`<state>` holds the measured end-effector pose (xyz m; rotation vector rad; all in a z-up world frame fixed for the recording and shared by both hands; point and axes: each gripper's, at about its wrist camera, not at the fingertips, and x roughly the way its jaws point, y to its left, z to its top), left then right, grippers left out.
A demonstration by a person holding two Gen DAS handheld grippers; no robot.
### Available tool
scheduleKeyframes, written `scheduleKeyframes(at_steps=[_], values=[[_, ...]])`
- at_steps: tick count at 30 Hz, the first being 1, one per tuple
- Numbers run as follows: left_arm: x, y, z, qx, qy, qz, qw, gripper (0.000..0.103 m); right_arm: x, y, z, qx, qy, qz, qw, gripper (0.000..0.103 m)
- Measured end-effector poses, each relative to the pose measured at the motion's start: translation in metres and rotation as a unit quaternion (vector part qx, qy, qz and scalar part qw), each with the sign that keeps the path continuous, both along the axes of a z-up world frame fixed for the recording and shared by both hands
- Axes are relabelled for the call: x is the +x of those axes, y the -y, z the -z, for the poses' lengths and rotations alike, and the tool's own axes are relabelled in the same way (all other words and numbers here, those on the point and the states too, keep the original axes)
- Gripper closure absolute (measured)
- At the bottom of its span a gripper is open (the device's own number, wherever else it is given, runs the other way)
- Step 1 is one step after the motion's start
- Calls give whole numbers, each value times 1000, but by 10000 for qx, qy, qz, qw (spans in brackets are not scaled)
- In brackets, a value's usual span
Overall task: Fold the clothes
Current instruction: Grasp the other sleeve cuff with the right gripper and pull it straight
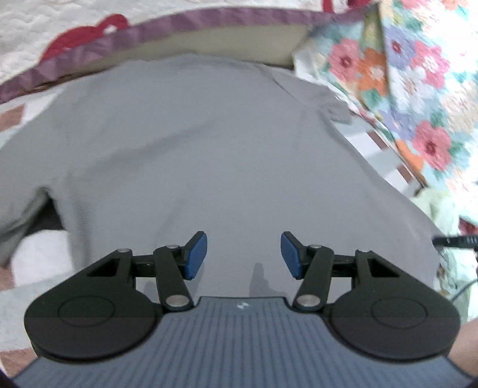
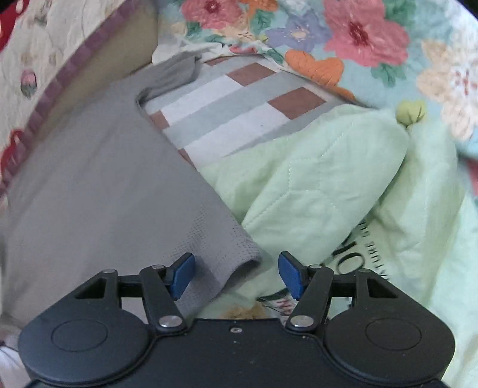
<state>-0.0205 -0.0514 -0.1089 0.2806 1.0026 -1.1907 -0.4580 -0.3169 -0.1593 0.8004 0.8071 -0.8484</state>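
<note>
A grey T-shirt (image 1: 194, 143) lies spread flat on the bed and fills most of the left wrist view. My left gripper (image 1: 243, 255) hovers over its near part, open, blue pads apart with only flat cloth below them. In the right wrist view the same grey T-shirt (image 2: 98, 179) runs along the left, its near corner (image 2: 239, 256) curled up. My right gripper (image 2: 236, 274) stands open with that corner lying between the pads, which do not press on it. A sleeve (image 2: 176, 73) sticks out at the far end.
A pale green quilted blanket (image 2: 328, 185) is bunched right beside the shirt's edge. A floral quilt (image 2: 358, 44) lies beyond it. Striped bedsheet (image 2: 239, 107) shows between them. A purple-trimmed quilt (image 1: 179, 27) borders the far side. A black cable (image 1: 457, 241) enters from the right.
</note>
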Motion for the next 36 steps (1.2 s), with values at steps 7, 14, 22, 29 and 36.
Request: scheduleKeyframes(at_steps=[7, 14, 22, 29, 36], values=[[-10, 10, 3, 75, 77, 47, 9999, 49, 23, -23, -17, -881, 0, -1001, 9911, 91], [-19, 25, -13, -460, 63, 317, 9984, 49, 34, -11, -13, -589, 486, -1245, 9893, 93], [-20, 20, -22, -864, -120, 406, 9954, 49, 163, 39, -71, -534, 2012, -2140, 9544, 94], [10, -10, -17, -1041, -460, -202, 9933, 46, 324, 80, -84, -717, 1954, -2557, 9441, 94], [49, -21, -9, -1187, -851, -760, 9863, 43, 403, 110, -73, -985, 1647, -2309, 9539, 94]])
